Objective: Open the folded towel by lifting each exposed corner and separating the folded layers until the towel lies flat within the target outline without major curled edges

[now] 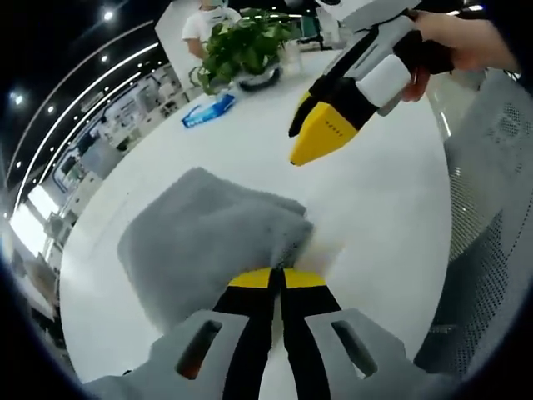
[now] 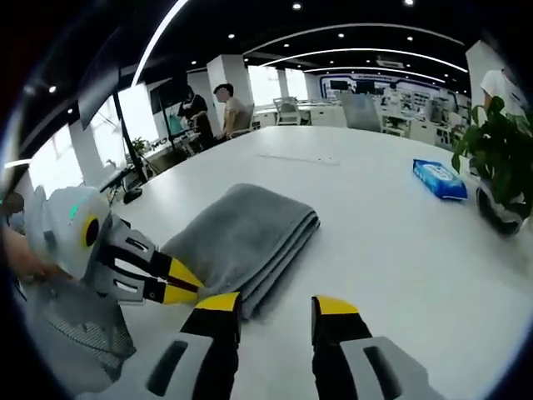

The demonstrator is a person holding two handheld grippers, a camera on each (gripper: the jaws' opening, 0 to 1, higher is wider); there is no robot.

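Observation:
A folded grey towel (image 1: 204,237) (image 2: 241,233) lies on the white table (image 1: 375,225) (image 2: 375,242). My left gripper (image 1: 277,279) is at the towel's near corner with its yellow-tipped jaws pressed together on the edge. In the right gripper view it (image 2: 184,284) comes in from the left, pinching that same corner. My right gripper (image 2: 276,304) stands open just in front of the towel's folded edge, with nothing between its jaws. In the left gripper view a hand holds it (image 1: 305,133) above the table beyond the towel.
A blue pack of wipes (image 1: 208,110) (image 2: 439,178) and a potted plant (image 1: 246,46) (image 2: 498,158) sit at the table's far side. A grey mesh chair (image 1: 491,217) (image 2: 75,329) stands by the table's edge. People stand at desks in the background.

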